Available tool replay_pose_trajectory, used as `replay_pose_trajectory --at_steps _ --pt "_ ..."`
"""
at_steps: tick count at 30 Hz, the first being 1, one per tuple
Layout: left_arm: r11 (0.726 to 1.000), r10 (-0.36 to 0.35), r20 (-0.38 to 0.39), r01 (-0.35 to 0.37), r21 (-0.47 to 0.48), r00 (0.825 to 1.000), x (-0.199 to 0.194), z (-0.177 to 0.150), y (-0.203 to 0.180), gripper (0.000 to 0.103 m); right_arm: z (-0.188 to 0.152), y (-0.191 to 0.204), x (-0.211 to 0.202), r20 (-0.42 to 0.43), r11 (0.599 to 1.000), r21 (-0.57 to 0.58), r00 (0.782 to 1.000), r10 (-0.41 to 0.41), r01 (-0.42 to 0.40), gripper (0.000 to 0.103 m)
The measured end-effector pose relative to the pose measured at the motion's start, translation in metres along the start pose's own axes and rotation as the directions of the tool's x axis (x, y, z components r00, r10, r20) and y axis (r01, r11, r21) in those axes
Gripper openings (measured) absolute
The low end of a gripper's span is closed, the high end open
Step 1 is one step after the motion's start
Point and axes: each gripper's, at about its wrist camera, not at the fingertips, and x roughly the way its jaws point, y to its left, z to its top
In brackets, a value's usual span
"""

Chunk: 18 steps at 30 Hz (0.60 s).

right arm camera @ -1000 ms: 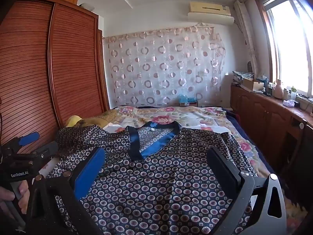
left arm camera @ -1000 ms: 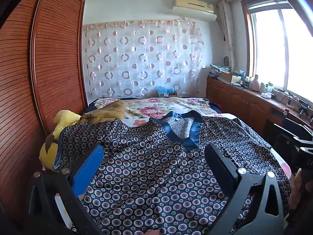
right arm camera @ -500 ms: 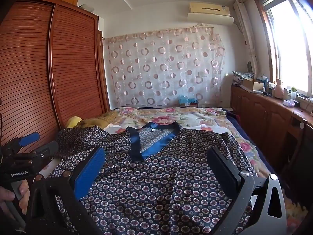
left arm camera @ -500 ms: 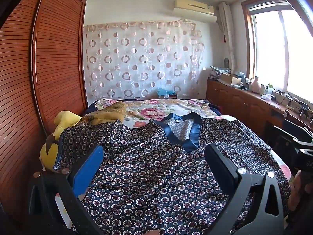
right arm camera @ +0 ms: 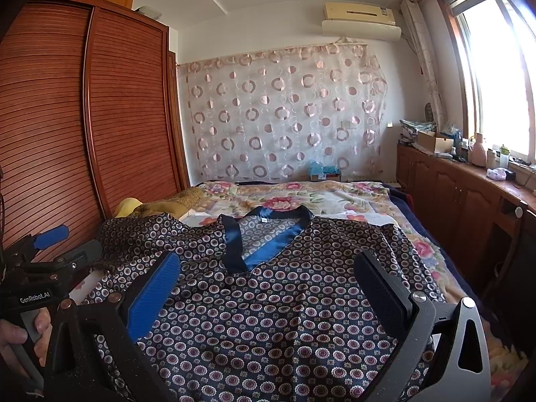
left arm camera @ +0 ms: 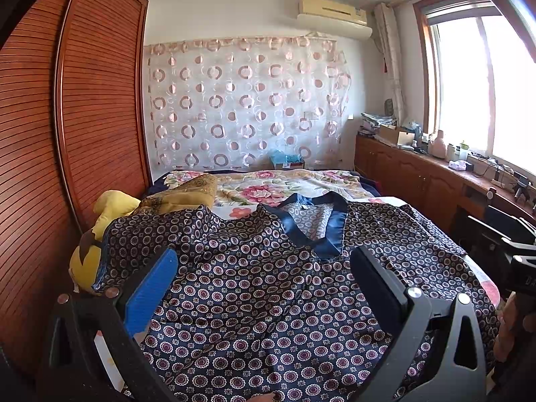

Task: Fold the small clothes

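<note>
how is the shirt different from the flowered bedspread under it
The shirt is dark navy with small ring-shaped dots and a plain blue neckband; the bedspread is pale with big pink flowers. The shirt lies nearest the grippers and is creased, one sleeve bunched toward the wardrobe side; the bedspread lies fairly flat, running on toward the far wall. Both are patterned cloth spread over the bed.
</note>
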Motion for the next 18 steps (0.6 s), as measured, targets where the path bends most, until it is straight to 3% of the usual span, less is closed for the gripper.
replay_pose_trajectory --at_steps 18 --pt "1.0 0.002 0.009 -0.002 0.0 1.0 -0.0025 -0.0009 0.0005 0.103 -0.0024 0.0011 -0.0009 0.004 1.0 0.001 1.0 -0.002 0.002 0.103"
